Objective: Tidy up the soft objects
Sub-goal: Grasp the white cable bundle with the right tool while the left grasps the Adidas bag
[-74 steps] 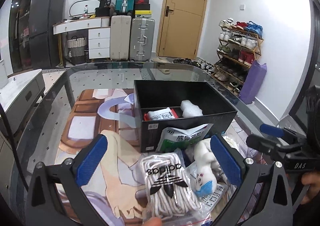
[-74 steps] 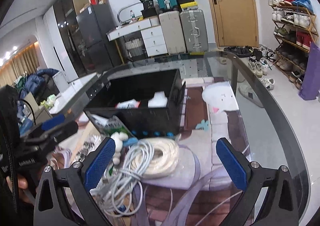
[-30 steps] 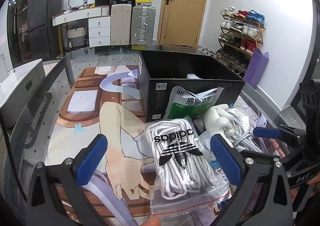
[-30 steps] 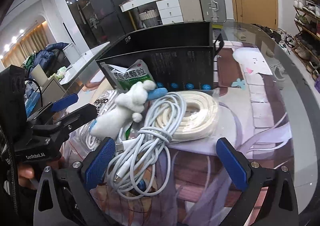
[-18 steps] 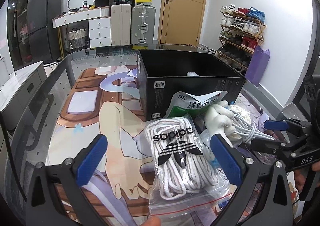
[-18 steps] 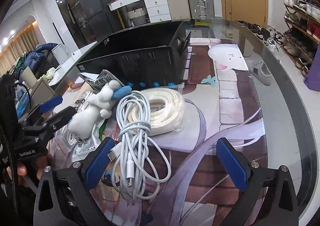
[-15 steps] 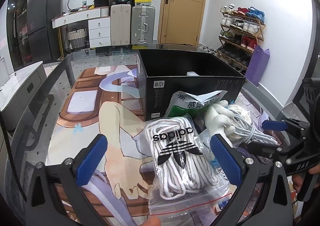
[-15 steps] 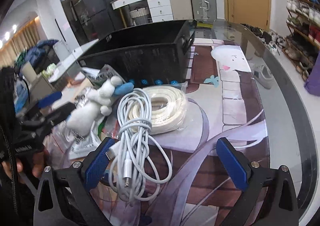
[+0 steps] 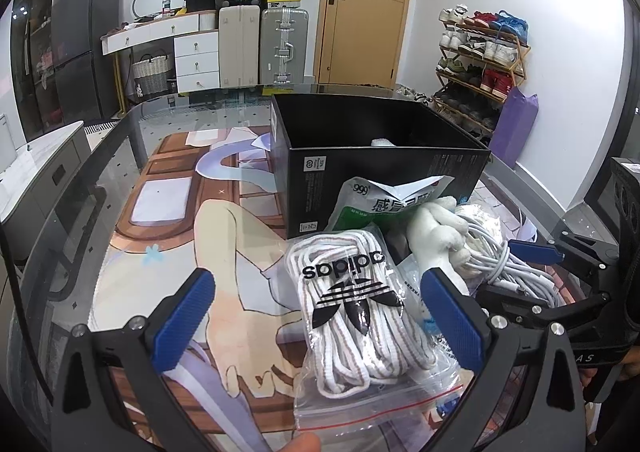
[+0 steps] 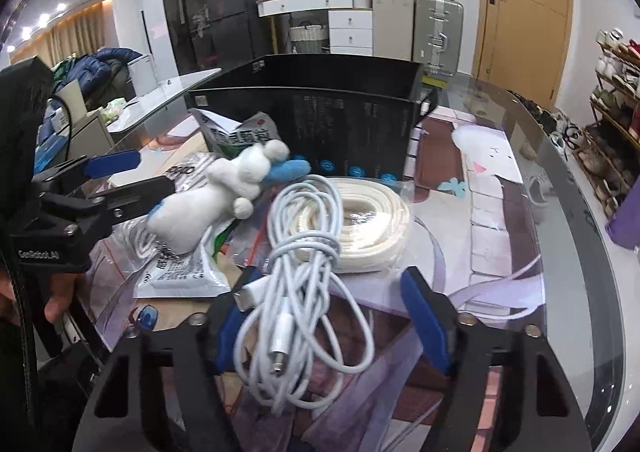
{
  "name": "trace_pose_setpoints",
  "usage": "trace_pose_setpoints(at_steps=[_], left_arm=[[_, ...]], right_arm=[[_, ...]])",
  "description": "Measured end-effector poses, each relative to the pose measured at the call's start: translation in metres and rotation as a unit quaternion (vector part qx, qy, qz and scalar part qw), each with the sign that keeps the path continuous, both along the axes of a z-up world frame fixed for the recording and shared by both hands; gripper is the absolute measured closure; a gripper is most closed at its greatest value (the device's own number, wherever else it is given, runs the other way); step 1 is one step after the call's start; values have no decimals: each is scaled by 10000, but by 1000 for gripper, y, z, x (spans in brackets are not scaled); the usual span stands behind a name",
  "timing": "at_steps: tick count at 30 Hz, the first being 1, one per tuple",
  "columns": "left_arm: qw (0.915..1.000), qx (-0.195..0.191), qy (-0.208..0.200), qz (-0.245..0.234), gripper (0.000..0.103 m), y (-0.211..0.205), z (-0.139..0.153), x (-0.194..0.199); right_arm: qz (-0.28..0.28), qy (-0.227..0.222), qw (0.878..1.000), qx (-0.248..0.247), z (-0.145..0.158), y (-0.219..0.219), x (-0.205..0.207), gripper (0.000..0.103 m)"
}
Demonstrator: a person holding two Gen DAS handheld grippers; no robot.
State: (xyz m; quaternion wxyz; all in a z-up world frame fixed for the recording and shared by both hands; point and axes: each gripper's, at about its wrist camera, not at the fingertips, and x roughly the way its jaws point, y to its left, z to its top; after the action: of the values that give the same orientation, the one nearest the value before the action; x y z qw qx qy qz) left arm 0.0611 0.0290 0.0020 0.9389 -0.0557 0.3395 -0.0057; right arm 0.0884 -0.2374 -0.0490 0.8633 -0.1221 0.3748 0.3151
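A black box [image 9: 384,168] stands on the glass table; it also shows in the right wrist view [image 10: 320,124]. In front of it lie a bag of white adidas laces [image 9: 356,312], a green and white medicine packet [image 9: 384,200], a white plush toy [image 10: 216,196], a white cable bundle [image 10: 304,272] and a cream rope coil [image 10: 372,224]. My left gripper [image 9: 320,320] is open around the lace bag. My right gripper [image 10: 332,316] is open with the cable bundle between its fingers, not clamped.
A printed mat [image 9: 168,228] covers the table. The table's curved edge [image 10: 600,252] runs on the right. Suitcases [image 9: 280,44], drawers and a shoe rack [image 9: 480,60] stand behind. Each gripper shows in the other's view at the side.
My right gripper has moved forward and lower over the cable bundle, and its fingers stand closer together. My left gripper has barely moved.
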Motion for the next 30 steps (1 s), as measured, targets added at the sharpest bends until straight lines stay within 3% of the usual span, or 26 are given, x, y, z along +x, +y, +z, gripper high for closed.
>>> trace_pose_setpoints(at_steps=[3, 6, 10, 19, 30], left_arm=[[10000, -8, 1, 2, 0, 0, 0, 0], [10000, 4, 35, -7, 0, -2, -1, 2], [10000, 25, 52, -17, 0, -2, -3, 2], [9999, 51, 122, -39, 0, -3, -4, 4], [9995, 56, 305, 30, 0, -3, -8, 9]], right_arm=[[49, -34, 10000, 21, 0, 2, -2, 39], [115, -38, 9999, 102, 1, 1, -3, 55], [228, -66, 9995, 229, 4, -1, -6, 68], [264, -11, 9966, 783, 16, -17, -3, 71], [23, -179, 9948, 1003, 28, -30, -3, 75]])
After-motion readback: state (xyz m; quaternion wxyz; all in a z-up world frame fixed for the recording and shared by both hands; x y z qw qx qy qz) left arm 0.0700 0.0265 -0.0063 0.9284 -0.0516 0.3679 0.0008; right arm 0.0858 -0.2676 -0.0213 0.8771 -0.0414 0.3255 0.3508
